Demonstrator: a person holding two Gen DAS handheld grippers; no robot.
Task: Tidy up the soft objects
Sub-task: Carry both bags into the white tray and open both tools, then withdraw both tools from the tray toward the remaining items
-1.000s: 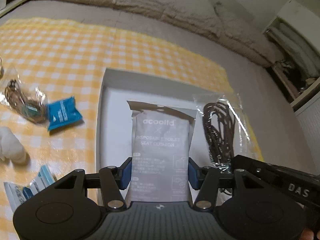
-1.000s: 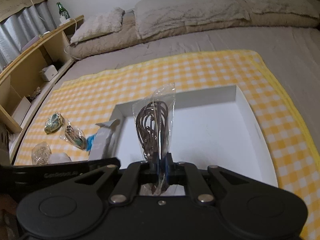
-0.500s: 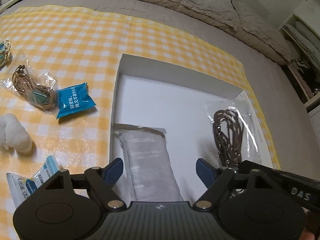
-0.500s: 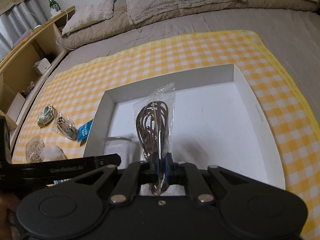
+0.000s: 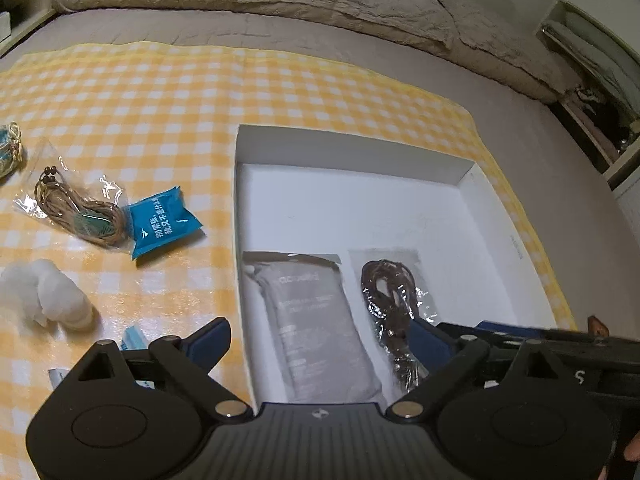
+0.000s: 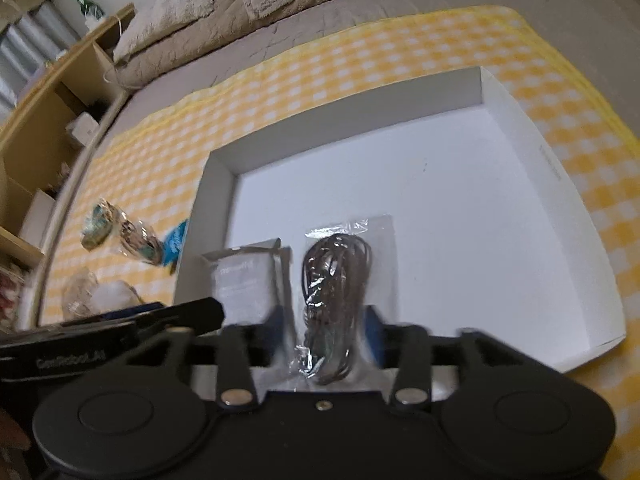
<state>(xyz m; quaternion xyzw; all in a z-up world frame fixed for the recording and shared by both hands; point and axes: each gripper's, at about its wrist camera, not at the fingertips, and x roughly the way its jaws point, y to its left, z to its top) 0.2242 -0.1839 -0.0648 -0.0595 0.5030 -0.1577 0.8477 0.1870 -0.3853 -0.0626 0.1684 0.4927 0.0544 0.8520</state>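
Observation:
A white box lies on a yellow checked cloth. In it lie a grey seat-cushion packet at the near left and, beside it, a clear bag of brown cord. My left gripper is open and empty above the grey packet. My right gripper is open, its fingers on either side of the cord bag, which rests on the box floor.
On the cloth left of the box lie a blue packet, a bag of tan cord, a white fluffy lump and small packets. Bedding lies behind. Wooden shelves stand to the left.
The left gripper let go of the grey packet and opened. The right gripper lowered the cord bag into the box and opened.

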